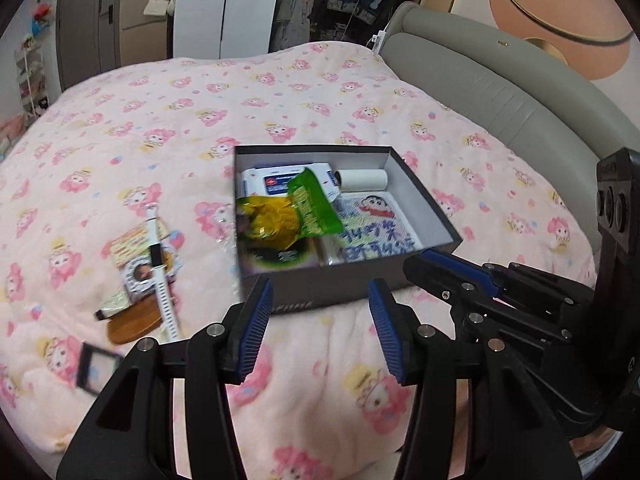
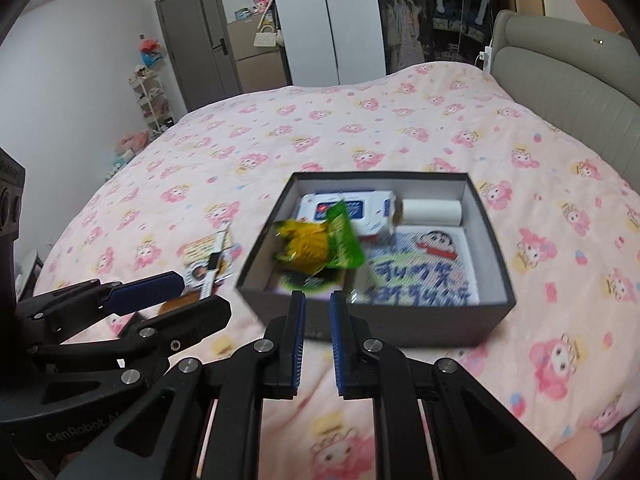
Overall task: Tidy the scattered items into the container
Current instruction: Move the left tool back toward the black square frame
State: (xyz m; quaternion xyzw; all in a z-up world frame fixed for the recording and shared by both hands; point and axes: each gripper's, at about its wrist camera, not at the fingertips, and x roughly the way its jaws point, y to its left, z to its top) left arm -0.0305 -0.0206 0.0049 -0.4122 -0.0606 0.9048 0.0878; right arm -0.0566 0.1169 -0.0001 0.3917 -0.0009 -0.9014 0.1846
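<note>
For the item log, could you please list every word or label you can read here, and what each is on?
"GenRobot.AI": moulded on the black left gripper body, last letters unsure.
Blue handwritten-style characters on the white cartoon-boy cloth in the dark grey cardboard box: blurred, unreadable.
Blue-and-white wipes pack, green snack packet: print too blurred.

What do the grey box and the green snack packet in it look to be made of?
Grey box: seemingly matte cardboard, with thin straight walls and a white lining. Green snack packet: probably glossy plastic film, crinkled and shiny, though blurred.
</note>
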